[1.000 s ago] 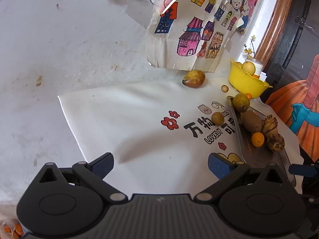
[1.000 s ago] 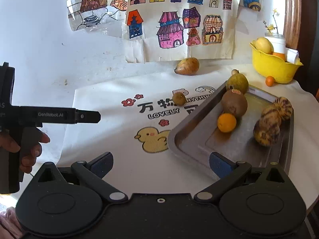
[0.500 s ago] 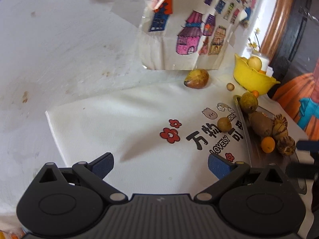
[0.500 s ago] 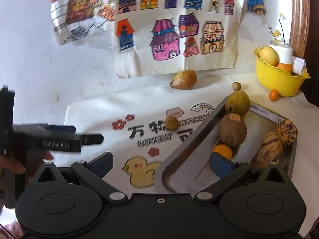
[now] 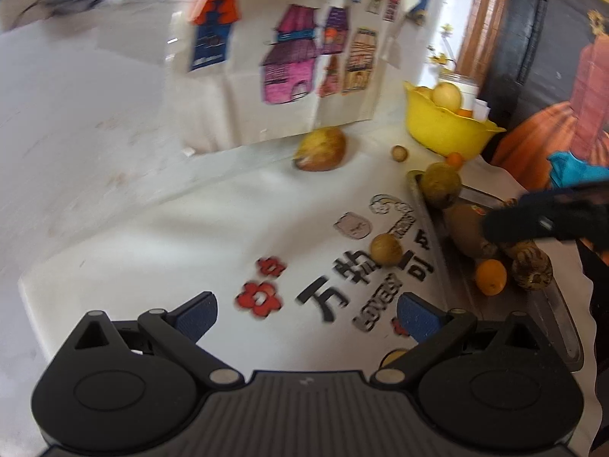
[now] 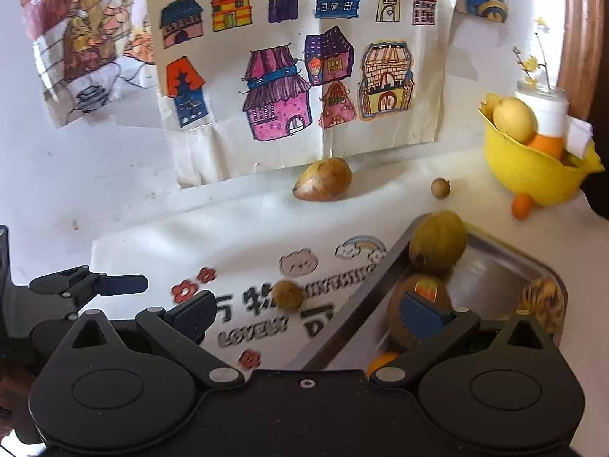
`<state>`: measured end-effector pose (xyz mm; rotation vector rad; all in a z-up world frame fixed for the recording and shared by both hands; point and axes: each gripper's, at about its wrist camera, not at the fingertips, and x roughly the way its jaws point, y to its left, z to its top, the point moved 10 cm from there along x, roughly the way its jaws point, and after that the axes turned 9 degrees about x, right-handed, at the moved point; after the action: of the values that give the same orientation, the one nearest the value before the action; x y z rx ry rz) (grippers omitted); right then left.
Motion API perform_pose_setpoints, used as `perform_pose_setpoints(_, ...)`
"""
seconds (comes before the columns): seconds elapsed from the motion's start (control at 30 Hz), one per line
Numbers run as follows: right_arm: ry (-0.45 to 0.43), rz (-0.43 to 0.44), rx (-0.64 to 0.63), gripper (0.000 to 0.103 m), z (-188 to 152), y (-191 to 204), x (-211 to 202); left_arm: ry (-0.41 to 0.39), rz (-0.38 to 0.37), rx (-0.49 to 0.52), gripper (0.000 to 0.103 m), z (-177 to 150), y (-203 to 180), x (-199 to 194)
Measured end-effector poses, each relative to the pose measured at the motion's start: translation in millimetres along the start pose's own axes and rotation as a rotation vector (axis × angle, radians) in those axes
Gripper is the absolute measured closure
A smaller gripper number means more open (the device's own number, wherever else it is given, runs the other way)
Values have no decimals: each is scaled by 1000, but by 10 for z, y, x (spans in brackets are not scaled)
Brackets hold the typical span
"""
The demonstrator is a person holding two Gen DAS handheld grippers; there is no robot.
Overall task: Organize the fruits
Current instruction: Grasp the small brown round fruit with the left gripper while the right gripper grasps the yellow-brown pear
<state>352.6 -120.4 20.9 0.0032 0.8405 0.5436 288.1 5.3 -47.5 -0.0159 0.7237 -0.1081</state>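
A metal tray on the printed white cloth holds a green-yellow round fruit, a brown kiwi, an orange and striped brown fruits. Loose on the cloth lie a small brown fruit, a mango by the wall, a small round nut and a small orange. My right gripper is open, low over the tray's left rim. My left gripper is open above the cloth, empty.
A yellow bowl with a pale fruit and an orange stands at the back right, a white jar behind it. Drawings of houses are taped on the wall behind. The other gripper shows at the left of the right wrist view.
Both grippers have moved forward and lower toward the fruits; the tray and the small brown fruit now sit closer to the right gripper's fingers. Both stay open.
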Motion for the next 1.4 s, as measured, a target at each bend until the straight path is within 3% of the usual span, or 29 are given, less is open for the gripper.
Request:
perform_pose_setpoints(0.27,45,81,25,1,474,-75,458,-29,-57,156,1,230,-211,348)
perform_pose_setpoints(0.53,60,123,42,1,748,-101,909,-15,-112,201,6,309,-366,615)
perform_pose_setpoints(0.83,81,134,66,8,958,-61,1437,-8,-120,220,32,304,-434,714)
perform_pose_setpoints(1.0,101,100,71,12,1019,-46,1659,-13,-144,194,61,331,-432,711)
perform_pose_setpoints(1.13,124,84,110,16,1020,-60,1808,-15,-161,180,72,339,-425,710)
perform_pose_setpoints(1.4,147,75,144,30,1018,-56,2080,-21,-159,137,72,364,-353,731)
